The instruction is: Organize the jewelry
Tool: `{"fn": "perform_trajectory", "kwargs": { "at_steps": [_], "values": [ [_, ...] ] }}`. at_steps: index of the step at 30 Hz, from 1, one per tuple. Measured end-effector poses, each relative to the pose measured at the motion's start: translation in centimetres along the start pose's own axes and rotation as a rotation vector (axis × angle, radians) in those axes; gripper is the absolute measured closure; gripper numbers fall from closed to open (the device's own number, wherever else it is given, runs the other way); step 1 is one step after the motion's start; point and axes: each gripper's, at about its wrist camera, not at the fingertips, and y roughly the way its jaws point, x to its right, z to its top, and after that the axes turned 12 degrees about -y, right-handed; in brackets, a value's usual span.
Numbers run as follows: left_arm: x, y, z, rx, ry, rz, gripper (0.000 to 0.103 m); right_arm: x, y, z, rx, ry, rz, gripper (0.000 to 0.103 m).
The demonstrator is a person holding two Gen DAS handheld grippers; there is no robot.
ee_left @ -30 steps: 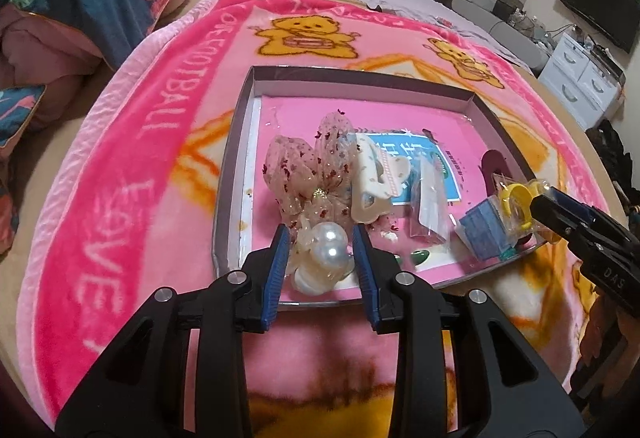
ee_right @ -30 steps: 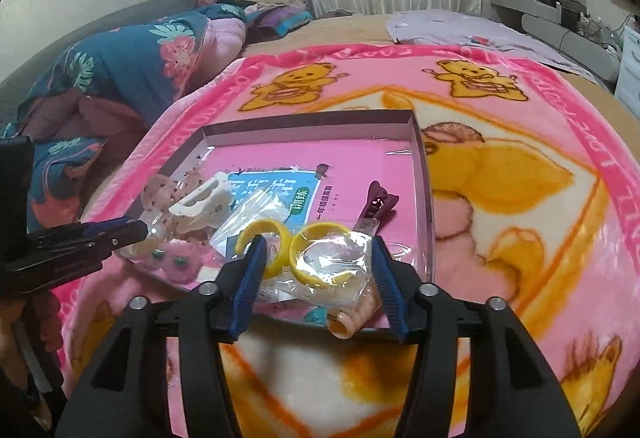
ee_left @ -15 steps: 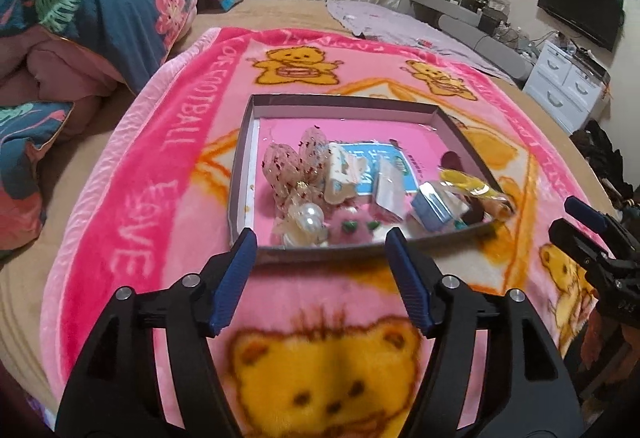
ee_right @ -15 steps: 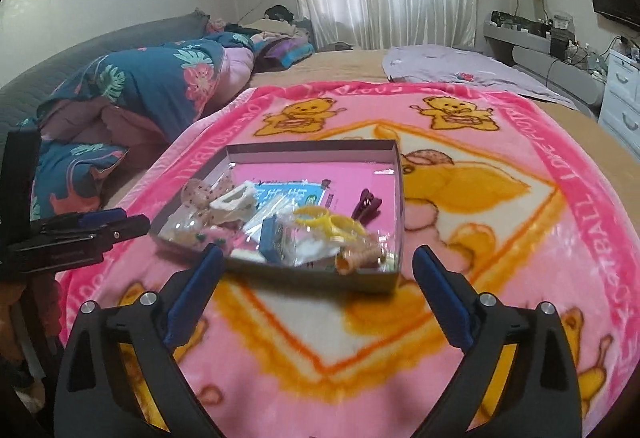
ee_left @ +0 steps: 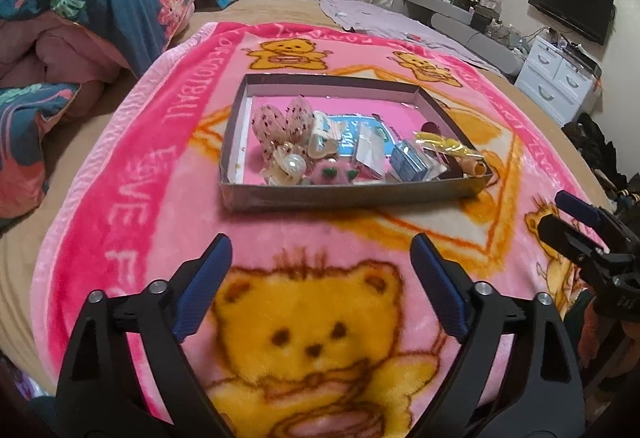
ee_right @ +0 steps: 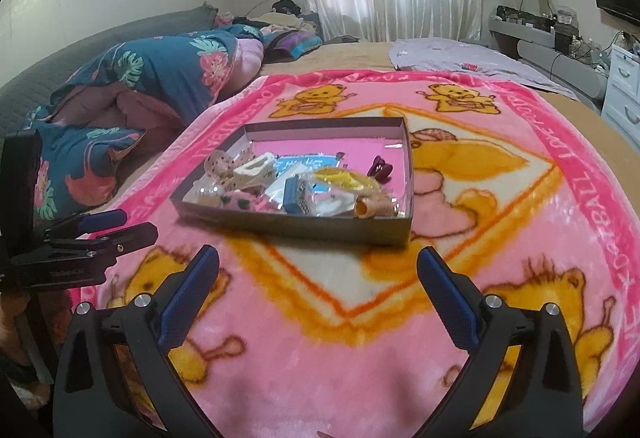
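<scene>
On the bed, a pink blanket (ee_left: 132,174) carries the tray (ee_left: 344,194) of jewelry. Inside, left to right: a pearl piece (ee_left: 294,164), a pink fuzzy item (ee_left: 334,174), a blue packet (ee_left: 412,160) and yellow bangles (ee_left: 440,144). The left hand-held gripper (ee_left: 320,294) is released, its jaws having just spread wider, nothing between them. The right hand-held gripper (ee_right: 318,286) hangs equally wide and empty, both short of the tray.

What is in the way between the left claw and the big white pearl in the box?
Only the box's near wall. The left gripper, whose jaws have just been opening and hold nothing, hangs over bare pink blanket. The pearl lies just behind that wall, so the gripper would have to come in over it.
</scene>
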Motion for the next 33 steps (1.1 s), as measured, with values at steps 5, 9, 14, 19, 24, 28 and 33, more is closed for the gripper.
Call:
{"fn": "perform_trajectory", "kwargs": {
  "at_steps": [5, 9, 14, 19, 24, 28, 33],
  "values": [
    [-0.12, -0.22, -0.37, 0.018, -0.003, -0.001, 0.009, 0.09, 0.11, -0.53, -0.005, 0.010, -0.003, 0.004],
    [-0.14, -0.12, -0.45, 0.019, -0.002, 0.008, 0.009, 0.16, 0.32, -0.60, -0.012, 0.015, -0.001, 0.004],
    [-0.23, -0.13, -0.41, 0.020, -0.006, 0.011, 0.009, 0.28, 0.48, -0.59, -0.017, 0.020, -0.002, 0.004],
    [-0.30, -0.25, -0.40, 0.027, -0.008, 0.013, 0.009, 0.38, 0.54, -0.65, -0.021, 0.028, 0.000, 0.004],
    [-0.36, -0.35, -0.29, 0.030, -0.009, 0.017, 0.009, 0.37, 0.68, -0.71, -0.026, 0.026, 0.006, 0.004],
    [-0.42, -0.43, -0.25, 0.032, -0.011, 0.015, 0.009, 0.34, 0.72, -0.75, -0.027, 0.027, 0.003, 0.004],
    [-0.46, -0.56, -0.09, 0.033, -0.011, 0.025, 0.009, 0.35, 0.67, -0.72, -0.026, 0.027, 0.004, 0.004]
  ]
}}
